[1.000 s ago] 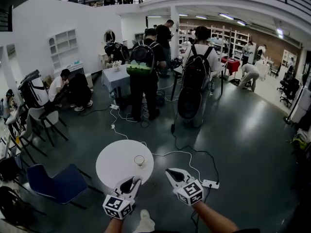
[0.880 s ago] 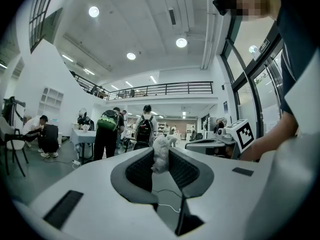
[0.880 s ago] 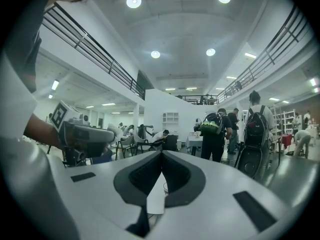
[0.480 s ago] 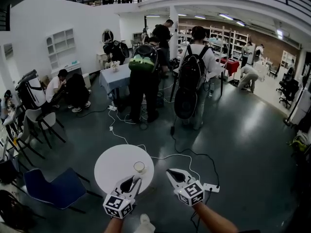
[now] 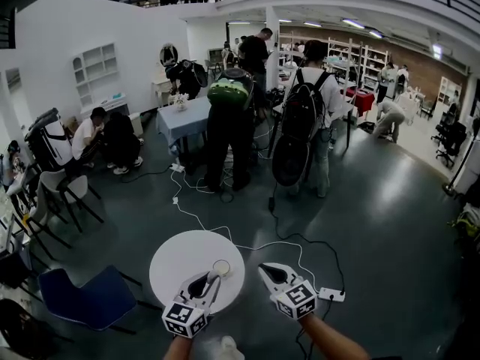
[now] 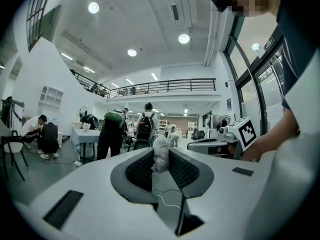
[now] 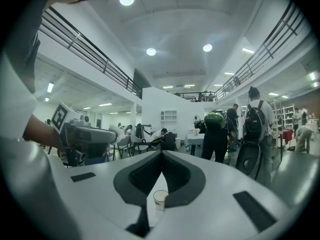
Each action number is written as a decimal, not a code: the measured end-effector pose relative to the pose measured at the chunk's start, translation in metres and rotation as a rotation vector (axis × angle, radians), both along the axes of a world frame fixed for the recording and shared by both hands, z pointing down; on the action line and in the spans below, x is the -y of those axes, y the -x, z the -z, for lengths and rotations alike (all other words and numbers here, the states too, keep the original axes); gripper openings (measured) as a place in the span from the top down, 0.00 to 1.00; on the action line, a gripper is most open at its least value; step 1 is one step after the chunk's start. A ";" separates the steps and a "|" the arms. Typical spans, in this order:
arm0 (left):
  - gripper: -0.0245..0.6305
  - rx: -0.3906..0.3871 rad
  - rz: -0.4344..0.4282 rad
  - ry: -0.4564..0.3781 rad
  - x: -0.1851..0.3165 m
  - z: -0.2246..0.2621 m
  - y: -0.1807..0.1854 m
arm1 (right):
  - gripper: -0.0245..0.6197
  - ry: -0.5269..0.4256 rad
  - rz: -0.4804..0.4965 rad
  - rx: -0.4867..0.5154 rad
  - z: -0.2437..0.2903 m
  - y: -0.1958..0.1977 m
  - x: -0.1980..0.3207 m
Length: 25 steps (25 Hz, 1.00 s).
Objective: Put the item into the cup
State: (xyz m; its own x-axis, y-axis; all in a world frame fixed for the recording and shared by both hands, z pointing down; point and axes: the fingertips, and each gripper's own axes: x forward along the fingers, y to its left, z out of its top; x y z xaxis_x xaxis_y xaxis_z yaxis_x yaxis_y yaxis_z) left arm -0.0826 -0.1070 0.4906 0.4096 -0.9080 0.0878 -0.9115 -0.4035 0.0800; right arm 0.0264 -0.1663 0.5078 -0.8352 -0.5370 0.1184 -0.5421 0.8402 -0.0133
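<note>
A crumpled white wad is sitting pinched between the jaws of the left gripper, which is hovering just beside the small cup. The cup is standing near the edge of the round white table. The right gripper is hanging to the cup's right, off the table, its jaws pressed together on nothing.

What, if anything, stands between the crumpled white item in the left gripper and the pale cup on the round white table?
Nothing visible: the left gripper holds the crumpled white item close beside the pale cup.
</note>
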 end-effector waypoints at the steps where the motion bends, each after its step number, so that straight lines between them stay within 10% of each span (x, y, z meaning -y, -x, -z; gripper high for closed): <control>1: 0.82 0.003 -0.004 -0.002 0.007 0.004 0.003 | 0.94 0.002 -0.004 0.000 0.002 0.004 0.007; 25: 0.82 -0.040 -0.029 0.005 0.110 0.011 0.109 | 0.94 0.016 -0.054 -0.028 0.004 0.104 0.112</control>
